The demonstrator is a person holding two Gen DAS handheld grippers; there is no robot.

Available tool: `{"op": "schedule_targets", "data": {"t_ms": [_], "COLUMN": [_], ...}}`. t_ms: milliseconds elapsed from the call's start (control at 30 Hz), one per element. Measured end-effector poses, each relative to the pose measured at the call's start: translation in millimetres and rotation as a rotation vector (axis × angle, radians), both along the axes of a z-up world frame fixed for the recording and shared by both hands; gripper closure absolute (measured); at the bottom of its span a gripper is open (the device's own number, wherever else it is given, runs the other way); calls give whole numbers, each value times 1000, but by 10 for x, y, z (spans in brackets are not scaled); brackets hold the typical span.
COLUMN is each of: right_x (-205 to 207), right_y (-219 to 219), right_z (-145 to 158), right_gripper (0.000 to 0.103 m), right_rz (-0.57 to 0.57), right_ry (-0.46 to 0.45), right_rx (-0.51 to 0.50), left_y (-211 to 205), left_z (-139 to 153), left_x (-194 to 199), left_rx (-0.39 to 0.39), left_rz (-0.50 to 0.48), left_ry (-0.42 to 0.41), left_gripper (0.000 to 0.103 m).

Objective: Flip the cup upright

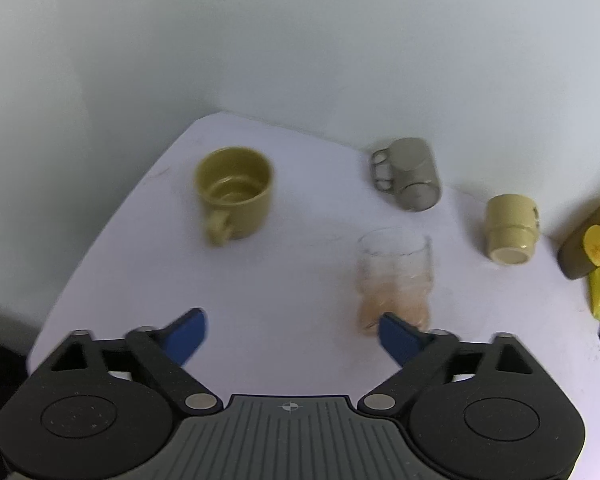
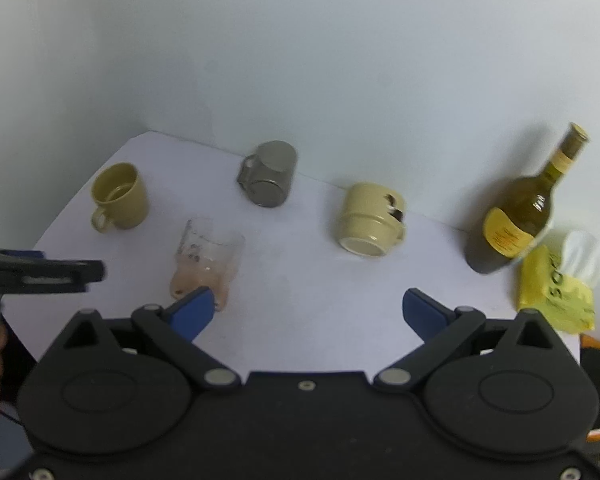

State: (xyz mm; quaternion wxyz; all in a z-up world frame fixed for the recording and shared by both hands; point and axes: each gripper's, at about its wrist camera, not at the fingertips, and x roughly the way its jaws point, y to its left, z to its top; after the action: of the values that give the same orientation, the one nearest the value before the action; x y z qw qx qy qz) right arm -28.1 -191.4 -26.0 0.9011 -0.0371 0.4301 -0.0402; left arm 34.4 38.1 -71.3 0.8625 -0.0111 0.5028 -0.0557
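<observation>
Nearby, both jaws gape wide and empty; bottle (image 2: 516,216) and yellow pack (image 2: 556,296) crowd the beige cup (image 2: 370,220).

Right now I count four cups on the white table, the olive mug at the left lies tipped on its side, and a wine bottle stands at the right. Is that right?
Not quite. The olive mug stands upright, its mouth open to the top, as the right wrist view shows. The four cups on the white table and the wine bottle at the right are as you say.
</observation>
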Motion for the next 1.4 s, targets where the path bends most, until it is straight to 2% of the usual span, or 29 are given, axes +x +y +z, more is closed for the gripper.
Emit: {"op": "schedule_targets", "data": {"t_ms": [100,167,233,367,467,533,600,700,800,900,1067,1167,1300,1367,1400], "right_x": [156,212,308,593,790,858,989,1109,1172,1219,1250,1215,1078,1046,1051], "right_y": [109,144,199,404,579,637,714,797,879,999,1068,990,943,898,876], "right_z": [-143,-191,-270,-523,-721,-798,-954,-1110,-1243,-1364,-1409,-1386,-1292,-1278,-1274], "right_gripper": [10,12,19,23,28,31,37,38,37,34,38,45,56,56,53], "right_rz": [20,21,26,49,62,64,25,-23,-6,27,35,6,-14,-15,-17], "right_ry": [23,32,49,95,103,100,92,95,125,154,160,153,100,89,91], "right_rx": [-4,-5,10,42,56,78,105,98,126,103,126,165,106,93,93], "left_y": [191,322,539,815,983,1073,1165,1272,1338,1355,1396,1398,1377,1370,1366], "left_z": [101,138,158,179,209,258,294,320,325,333,346,339,346,363,376], "left_x": [-65,-105,-133,-137,-126,-139,-127,-96,-56,-48,-79,-86,-93,-91,-89], "left_rx": [-18,-44,-93,-114,-106,-44,-35,-50,-58,-58,-71,-73,-86,-84,-84], "left_rz": [16,55,114,161,182,192,194,200,205,203,203,201,187,179,173], "left_ry": [-15,-14,2,18,13,-26,-39,-48,-54,-63,-69,-70,-74,-81,-86], "left_gripper": [1,1,1,1,1,1,1,1,1,1,1,1,1,1,1]}}
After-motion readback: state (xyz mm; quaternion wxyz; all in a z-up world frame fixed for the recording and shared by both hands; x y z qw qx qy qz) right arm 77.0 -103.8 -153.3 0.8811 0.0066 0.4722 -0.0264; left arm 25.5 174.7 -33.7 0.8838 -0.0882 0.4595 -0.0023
